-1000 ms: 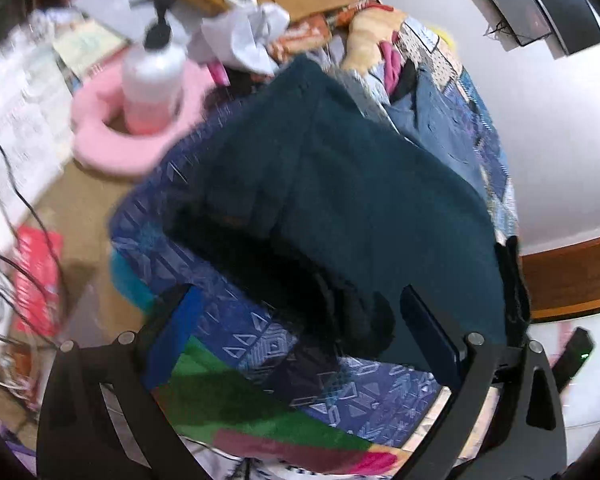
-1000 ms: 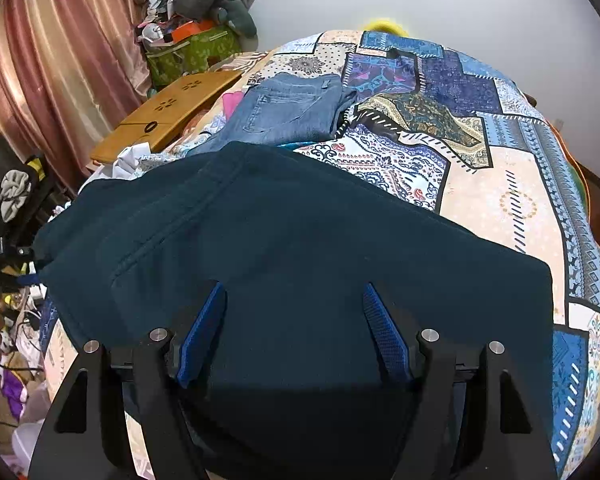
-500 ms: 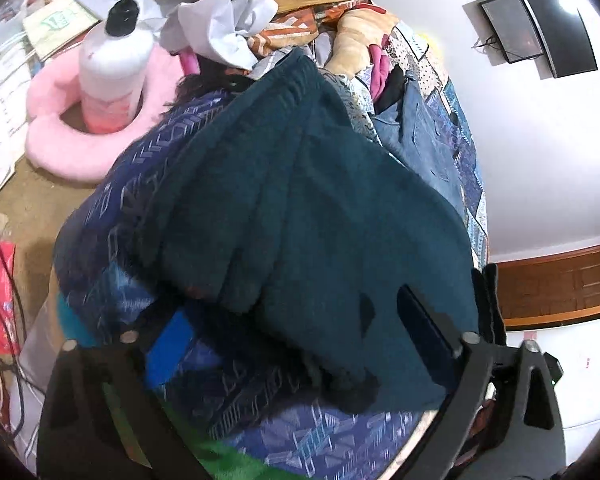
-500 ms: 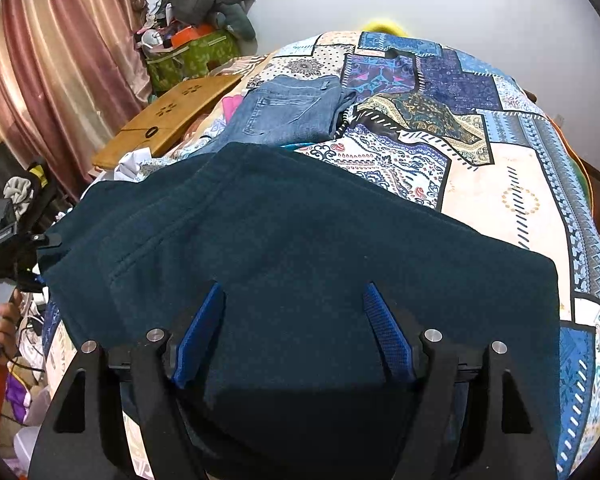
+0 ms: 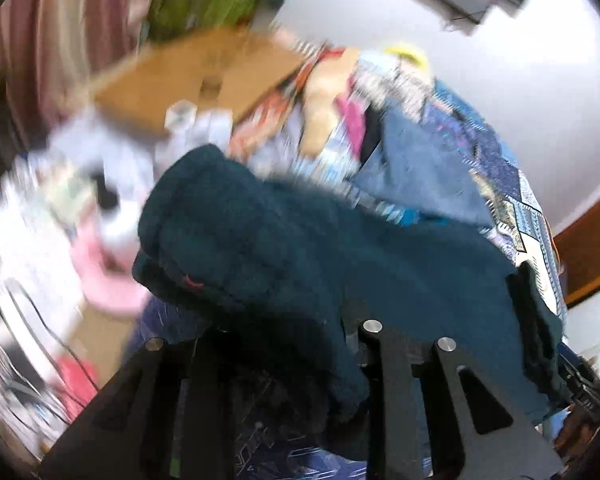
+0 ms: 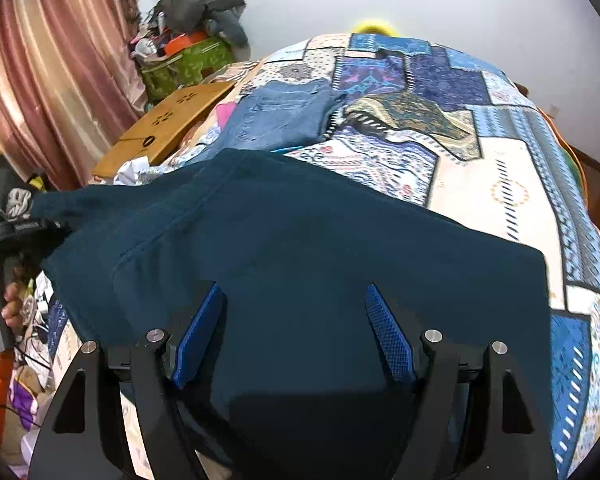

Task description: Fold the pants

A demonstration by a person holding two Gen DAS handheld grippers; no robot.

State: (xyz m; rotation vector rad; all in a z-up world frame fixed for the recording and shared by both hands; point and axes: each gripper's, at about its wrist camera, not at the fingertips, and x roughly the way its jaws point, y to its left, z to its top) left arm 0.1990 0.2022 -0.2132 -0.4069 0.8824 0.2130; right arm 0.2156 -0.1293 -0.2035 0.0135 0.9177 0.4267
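Note:
Dark teal pants lie spread over the near part of the patchwork bed. My right gripper is open, its blue pads over the pants' near middle, holding nothing. In the left wrist view the frame is blurred; my left gripper has its fingers drawn close together with a thick bunch of the teal pants between them at the cloth's left end. From the right wrist view the left gripper sits at the pants' far left corner.
Folded blue jeans lie further back on the bedspread. A wooden lap table and a green bag stand at the left by the curtain. Pink cushion and papers lie off the bed's left side.
My left gripper has closed from open onto the pants' left end and swung upward, blurring its view. The right gripper has stayed open and still over the cloth.

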